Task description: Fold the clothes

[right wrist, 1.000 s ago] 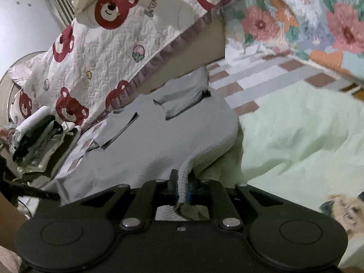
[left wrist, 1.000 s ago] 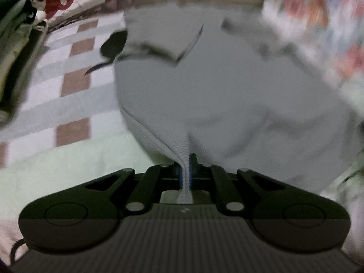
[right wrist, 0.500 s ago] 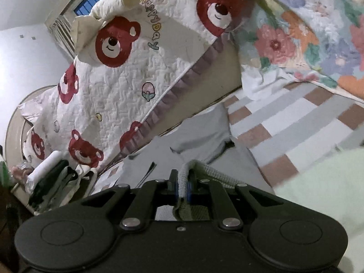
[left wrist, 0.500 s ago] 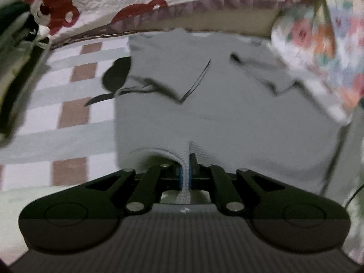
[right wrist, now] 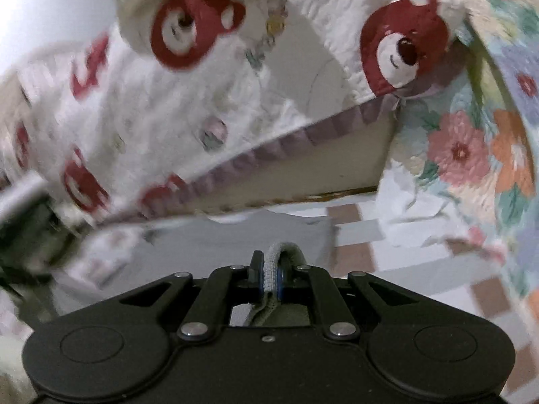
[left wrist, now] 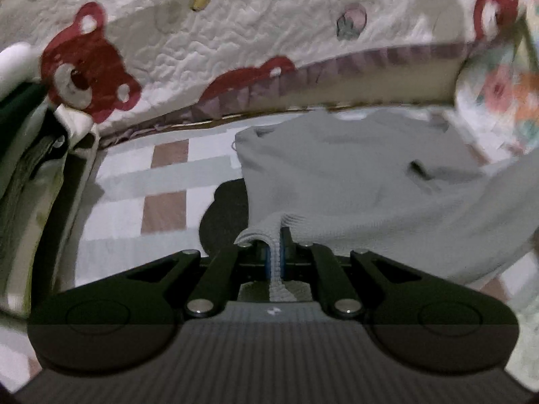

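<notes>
Grey knit top (left wrist: 353, 175) is the kind of thing that'll flop wherever gravity wants: soft, light, a bit stretchy by the look of the ribbed edge, not slippery and definitely not fragile, so I'd guess pinching the hem corners is the right way to carry it. That's how it's held right now: left tool (left wrist: 276, 256) is clamped narrow on a fold of the ribbed hem, and right tool (right wrist: 269, 277) is pinched tight on another bit of that same edge, with fabric bunching up over its tips. The rest of the top lies spread on the bed, on the checked sheet (left wrist: 161, 185) in brown, grey and white, close under the bear quilt (left wrist: 202, 50). Looks-wise it's plain pale grey, fine waffle-ish knit, short sleeves I think, though blur makes the far end hard to read.
</notes>
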A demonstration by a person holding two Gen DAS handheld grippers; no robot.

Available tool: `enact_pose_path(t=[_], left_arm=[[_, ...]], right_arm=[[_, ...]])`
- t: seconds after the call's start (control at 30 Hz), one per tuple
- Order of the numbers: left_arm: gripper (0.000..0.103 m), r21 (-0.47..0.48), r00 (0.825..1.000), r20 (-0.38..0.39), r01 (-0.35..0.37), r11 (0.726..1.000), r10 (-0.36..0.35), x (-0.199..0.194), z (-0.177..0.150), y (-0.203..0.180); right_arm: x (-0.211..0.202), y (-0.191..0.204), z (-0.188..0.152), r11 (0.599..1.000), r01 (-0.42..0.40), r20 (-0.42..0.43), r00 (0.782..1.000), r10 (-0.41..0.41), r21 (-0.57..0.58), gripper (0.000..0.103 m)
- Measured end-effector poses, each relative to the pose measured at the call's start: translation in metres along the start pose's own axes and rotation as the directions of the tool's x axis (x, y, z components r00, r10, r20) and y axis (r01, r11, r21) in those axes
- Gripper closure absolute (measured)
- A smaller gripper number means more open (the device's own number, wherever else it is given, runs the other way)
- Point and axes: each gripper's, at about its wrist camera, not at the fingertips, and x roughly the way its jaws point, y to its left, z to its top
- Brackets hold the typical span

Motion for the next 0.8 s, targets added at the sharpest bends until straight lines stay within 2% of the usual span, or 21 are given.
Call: enact_pose_path(t=[0.03,0.07,0.17,0.23,0.33,0.4,0.57,0.63,0.8], left_arm=[[0.098,-0.003,1.0,-0.01,0.023,1.0,-0.023,0.012,0.004,0.0],[0.098,-0.047,0.998,-0.003,0.062,0.997,-0.063,0.023,0.007,0.004],[0.098,-0.167,0.993,0.023,0.116,0.979,-0.114,0.052,0.007,0.021],[0.099,-0.214,0.992,0.059,0.122,0.969,-0.112,0.067,-0.004,0.033],[0.099,-0.316,0.984,0.053,0.178,0.932,-0.17,0.082,-0.022,0.051],[0.099,-0.366,0.977,0.048,0.212,0.906,-0.209,0.088,-0.03,0.059],[0.098,-0.306,0.978,0.055,0.209,0.929,-0.202,0.086,-0.031,0.047],[0.098,-0.331,0.971,0.046,0.236,0.913,-0.234,0.094,-0.029,0.047],[0.098,-0.371,0.965,0.041,0.254,0.893,-0.258,0.096,-0.027,0.045]], right_arm=[[0.014,-0.008,0.008,1.0,0.02,-0.035,0.999,-0.019,0.019,0.093],[0.03,-0.018,0.014,0.998,0.035,-0.072,0.997,-0.031,0.061,0.093],[0.07,-0.026,0.023,0.993,0.095,-0.139,0.987,-0.084,0.074,0.093],[0.096,-0.024,0.021,0.989,0.115,-0.164,0.982,-0.098,0.098,0.093],[0.121,-0.017,0.01,0.982,0.121,-0.178,0.979,-0.094,0.145,0.093],[0.125,-0.006,0.001,0.987,0.103,-0.181,0.98,-0.08,0.123,0.093],[0.127,0.002,-0.018,0.992,0.129,-0.206,0.97,-0.129,-0.012,0.093],[0.126,-0.004,-0.024,0.986,0.163,-0.211,0.963,-0.165,-0.028,0.093],[0.107,-0.016,-0.022,0.983,0.186,-0.104,0.977,-0.184,0.008,0.092]])
